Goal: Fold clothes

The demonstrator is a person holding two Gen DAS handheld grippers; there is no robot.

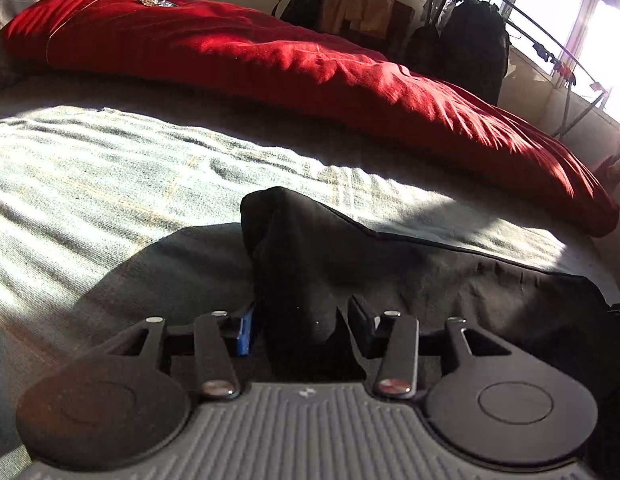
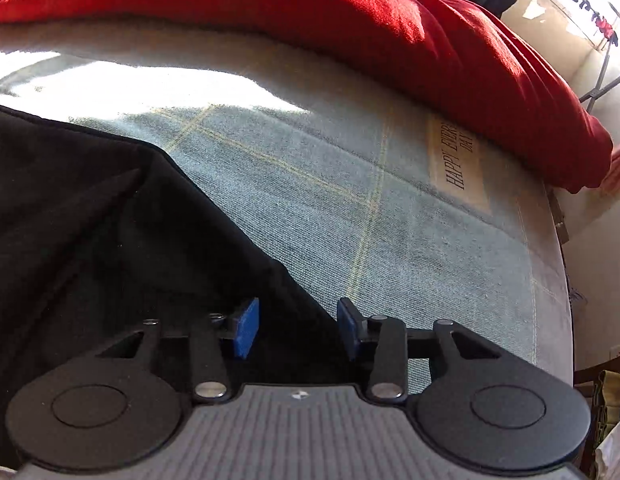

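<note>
A black garment (image 1: 450, 280) lies on the pale checked bed cover (image 1: 109, 168). One part of it stands up in a bunched peak. My left gripper (image 1: 301, 324) is low over that peak, its jaws apart, with the black cloth rising between the blue pads and no visible squeeze. In the right wrist view the same black garment (image 2: 89, 208) fills the left side, its hem running diagonally down to my right gripper (image 2: 297, 328). The jaws there stand apart with the hem between the pads (image 2: 245, 328), which do not press on it.
A red quilt (image 1: 269, 60) lies along the far side of the bed, also in the right wrist view (image 2: 390, 20). A printed label (image 2: 460, 160) is sewn on the bed cover (image 2: 350, 200). The bed's edge (image 2: 550, 280) drops off at right. Dark bags (image 1: 470, 40) and a drying rack (image 1: 550, 52) stand by the window.
</note>
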